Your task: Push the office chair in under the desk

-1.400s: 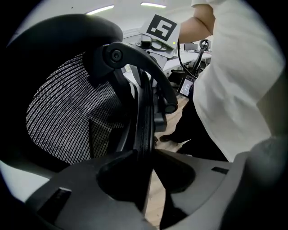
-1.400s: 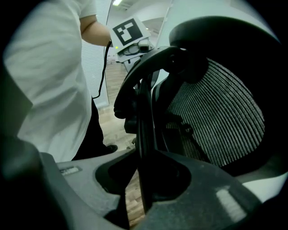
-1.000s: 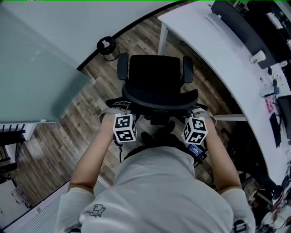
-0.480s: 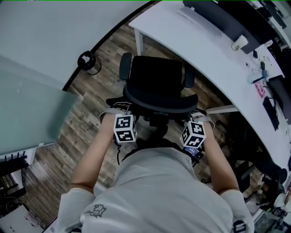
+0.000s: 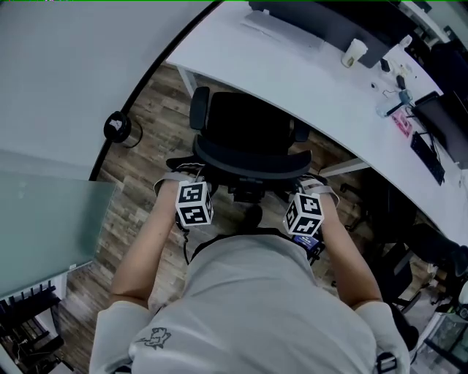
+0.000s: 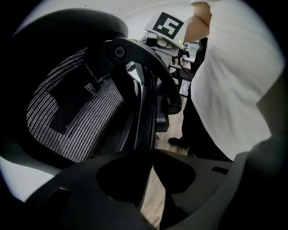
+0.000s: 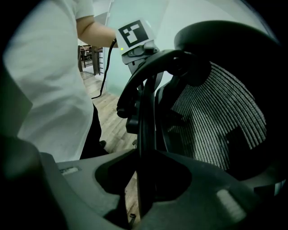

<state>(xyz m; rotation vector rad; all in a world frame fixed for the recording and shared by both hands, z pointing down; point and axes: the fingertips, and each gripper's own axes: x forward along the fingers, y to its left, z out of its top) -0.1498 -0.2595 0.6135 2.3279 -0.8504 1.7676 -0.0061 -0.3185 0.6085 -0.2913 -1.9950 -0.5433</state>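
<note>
The black office chair [image 5: 248, 120] stands in the middle of the head view, its seat front and right armrest at the edge of the white curved desk [image 5: 292, 69]. My left gripper [image 5: 197, 174] is at the left end of the backrest's top rim, my right gripper [image 5: 307, 184] at the right end. In the left gripper view the backrest's black frame [image 6: 146, 112] runs down between the jaws of the left gripper [image 6: 148, 155], beside the mesh [image 6: 76, 117]. In the right gripper view the frame [image 7: 146, 117] is likewise clamped by the right gripper [image 7: 144, 157].
A white desk leg [image 5: 186, 77] stands left of the chair and a crossbar [image 5: 344, 166] to its right. A round black bin [image 5: 117, 128] sits on the wood floor by the glass wall [image 5: 44, 219]. A cup [image 5: 355, 51] and dark equipment [image 5: 322, 22] lie on the desk.
The chair has rolled toward the desk with both grippers on its backrest; the desk edge now reaches the seat front and right armrest. The bin has slid to the left in view.
</note>
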